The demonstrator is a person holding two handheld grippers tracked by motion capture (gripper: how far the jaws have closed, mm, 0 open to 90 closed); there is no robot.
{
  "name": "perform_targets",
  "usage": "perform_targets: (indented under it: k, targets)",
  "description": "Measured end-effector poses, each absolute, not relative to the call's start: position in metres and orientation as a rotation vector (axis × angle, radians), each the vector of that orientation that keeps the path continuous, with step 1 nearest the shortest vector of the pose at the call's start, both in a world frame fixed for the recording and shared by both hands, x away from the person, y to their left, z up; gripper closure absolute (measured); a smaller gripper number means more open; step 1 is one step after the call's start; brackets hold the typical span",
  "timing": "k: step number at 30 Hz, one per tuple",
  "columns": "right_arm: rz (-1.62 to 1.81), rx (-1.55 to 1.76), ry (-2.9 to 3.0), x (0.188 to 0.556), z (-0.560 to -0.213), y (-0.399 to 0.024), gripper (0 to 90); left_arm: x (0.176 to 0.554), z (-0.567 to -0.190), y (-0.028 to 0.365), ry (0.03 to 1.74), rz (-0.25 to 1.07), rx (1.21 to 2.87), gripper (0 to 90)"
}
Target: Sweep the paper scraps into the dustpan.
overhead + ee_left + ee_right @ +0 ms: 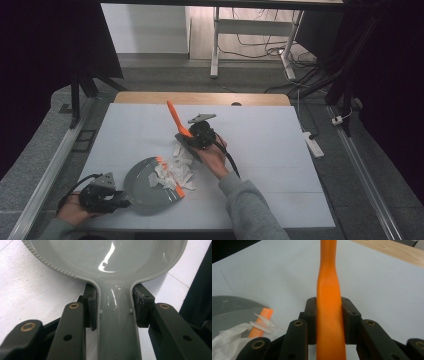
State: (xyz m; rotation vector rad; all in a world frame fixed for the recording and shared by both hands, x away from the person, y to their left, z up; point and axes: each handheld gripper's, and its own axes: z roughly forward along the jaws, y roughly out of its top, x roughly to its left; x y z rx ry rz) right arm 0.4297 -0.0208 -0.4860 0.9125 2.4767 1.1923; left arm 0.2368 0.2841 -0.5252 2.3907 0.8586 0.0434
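Here, work item: loose heap of crumpled white paper scraps (pixel 179 167), lying on the white tabletop (pixel 265 150), part on and part just beyond the pan's front edge.
Receiver: round grey plastic dustpan (pixel 142 187) with a ribbed rim and a straight handle (pixel 117 325), flat on the table near the person's side.
Pan lip: orange strip (pixel 171 179) along the edge that faces the scraps; several scraps touch or overlap it.
Sweeping tool: long orange plastic handle (pixel 174 116), tilted up and away from the person; its working end sits low, beside the far edge of the heap, and its form cannot be told.
Right gripper (pixel 187 139): jaws pressed together on the orange handle, one pad on each side of it, as the right gripper view shows.
Left gripper (pixel 121 202): jaws clamped on the dustpan handle just behind the bowl, pads tight against both flanks in the left gripper view.
Step in hand: judged to be sweeping the scraps into the pan, left side bracing the pan, right side working the tool.
Progress: partial; most scraps lie outside the bowl.
Next move: draw the tool's low end through the heap toward the orange lip, in contact with the table.
Requirement: hold the pan flat and steady so the lip stays down and scraps do not slide under it.
Caution: light paper may scatter under a fast stroke.
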Motion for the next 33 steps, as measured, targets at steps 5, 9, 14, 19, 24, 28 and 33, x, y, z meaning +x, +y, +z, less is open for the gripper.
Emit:
perform_targets:
  k: [5,9,14,19,24,28,33]
  targets:
    - [1.181,0.858,2.511,0.420,-0.487,-0.011,70.8,0.237,-0.525,0.284,0.860,0.044,2.391,61.7]
    - [1.180,0.825,2.534,0.410,-0.487,-0.004,70.7,0.237,-0.525,0.283,0.861,0.043,2.391,61.7]
    - [1.212,0.763,2.587,0.391,-0.487,0.003,70.7,0.237,-0.525,0.283,0.866,0.044,2.388,61.7]
    - [1.345,0.737,2.671,0.375,-0.483,0.003,70.8,0.237,-0.526,0.283,0.864,0.044,2.388,61.7]
    - [1.423,0.718,2.577,0.372,-0.464,-0.007,70.8,0.237,-0.525,0.283,0.865,0.044,2.388,61.7]
    - [1.434,0.782,2.498,0.380,-0.454,-0.025,70.7,0.237,-0.525,0.283,0.866,0.043,2.387,61.7]
    - [1.387,0.817,2.444,0.386,-0.452,-0.041,70.7,0.237,-0.526,0.283,0.865,0.042,2.388,61.7]
